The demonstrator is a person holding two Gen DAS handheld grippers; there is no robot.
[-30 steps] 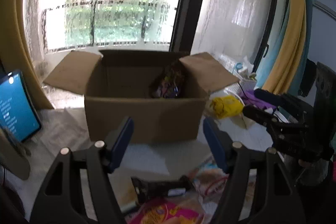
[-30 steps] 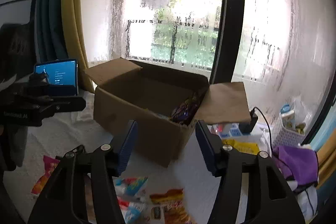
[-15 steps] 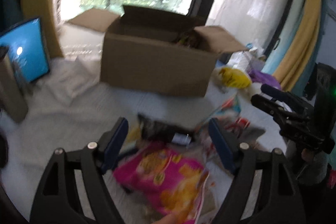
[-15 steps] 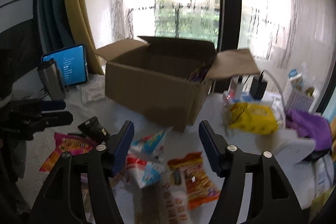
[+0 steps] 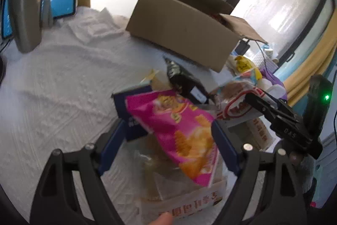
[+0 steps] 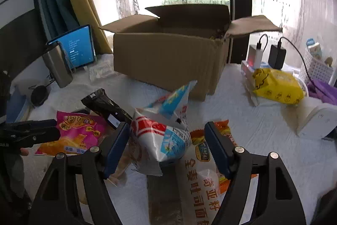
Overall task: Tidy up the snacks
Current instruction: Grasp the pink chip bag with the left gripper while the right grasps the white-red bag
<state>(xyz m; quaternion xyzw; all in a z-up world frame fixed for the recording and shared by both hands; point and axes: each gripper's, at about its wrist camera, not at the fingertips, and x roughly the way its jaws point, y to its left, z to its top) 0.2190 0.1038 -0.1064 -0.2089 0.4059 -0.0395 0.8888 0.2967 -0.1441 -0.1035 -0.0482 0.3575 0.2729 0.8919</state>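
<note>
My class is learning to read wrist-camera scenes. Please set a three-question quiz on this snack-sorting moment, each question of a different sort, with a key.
1. True or false: the left claw is clamped shut on the pink snack bag.
2. Multiple choice: the white bag with red and blue print between the right claw's fingers lies (A) inside the cardboard box, (B) on the snack pile in front of it, (C) in the white basket.
3. Fill in: the tablet stands to the ___ of the box in the right wrist view.

Key: 1 false, it is open; 2 B; 3 left.
</note>
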